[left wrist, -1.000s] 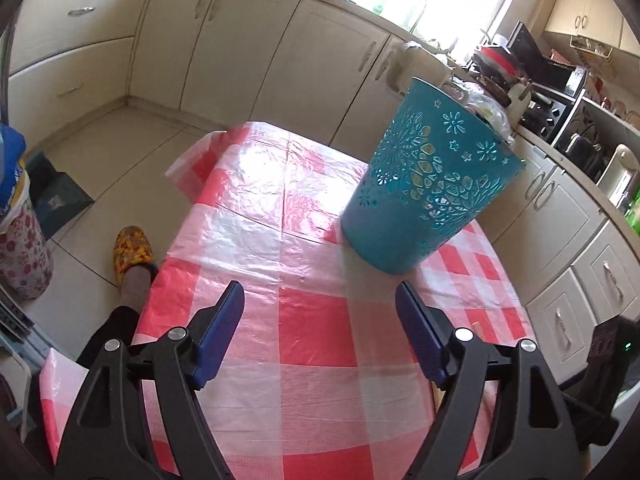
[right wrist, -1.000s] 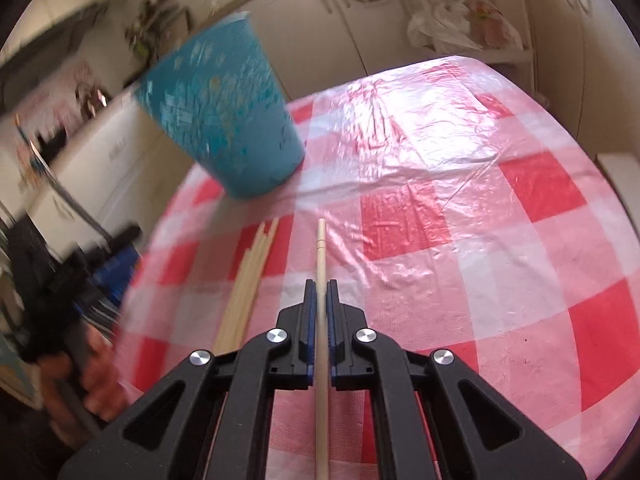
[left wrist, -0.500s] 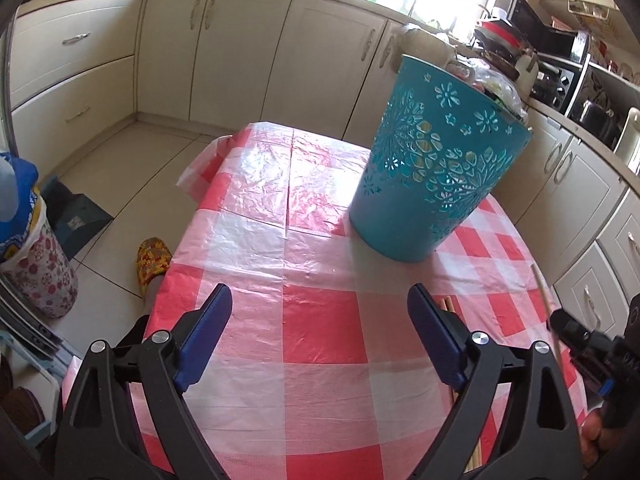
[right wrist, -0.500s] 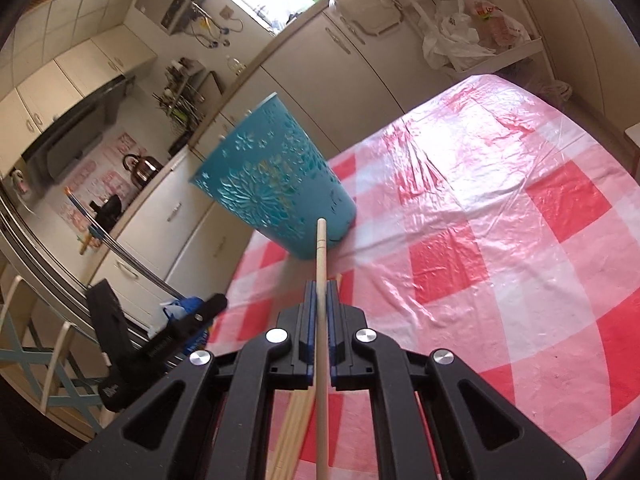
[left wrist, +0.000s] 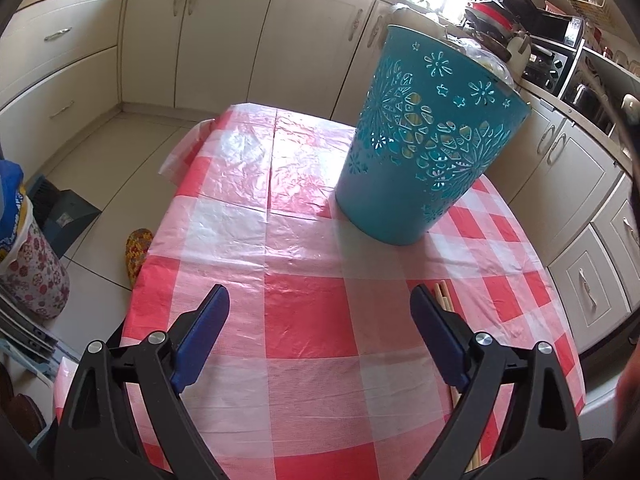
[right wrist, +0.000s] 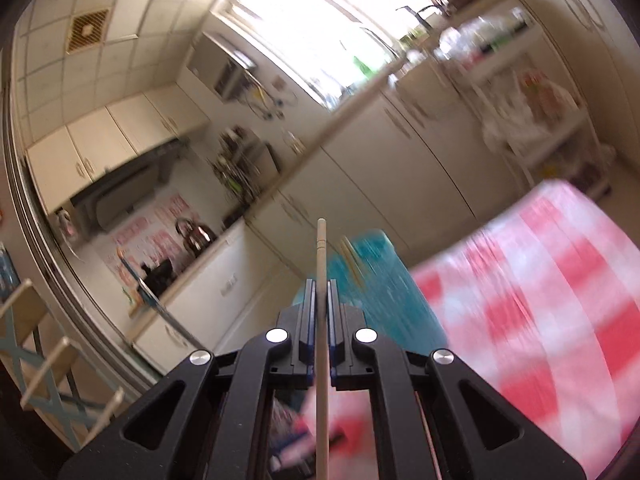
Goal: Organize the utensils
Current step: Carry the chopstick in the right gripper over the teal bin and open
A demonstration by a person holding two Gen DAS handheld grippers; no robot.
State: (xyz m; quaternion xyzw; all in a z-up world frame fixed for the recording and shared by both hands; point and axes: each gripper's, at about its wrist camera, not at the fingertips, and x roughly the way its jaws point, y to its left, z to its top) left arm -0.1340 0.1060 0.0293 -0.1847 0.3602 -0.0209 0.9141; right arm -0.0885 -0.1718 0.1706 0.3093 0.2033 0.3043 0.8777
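Kitchen cabinets surrounded a red-checked tablecloth [left wrist: 304,320]. One wooden chopstick [right wrist: 321,264] was pinched in the right gripper [right wrist: 321,292], raised near a teal basket [left wrist: 424,140]. More chopsticks [left wrist: 442,300] lay beside the left gripper [left wrist: 320,312], its fingers spread.

Glossy, crinkled plastic tablecloth [left wrist: 304,184]; smooth perforated plastic basket [left wrist: 424,152]; pale matt wooden chopstick [right wrist: 322,320].

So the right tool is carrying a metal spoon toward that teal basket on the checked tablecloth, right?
Not a spoon. The right wrist view shows the right tool clamped on a thin wooden stick. The rest holds: the teal basket stands on the checked tablecloth.
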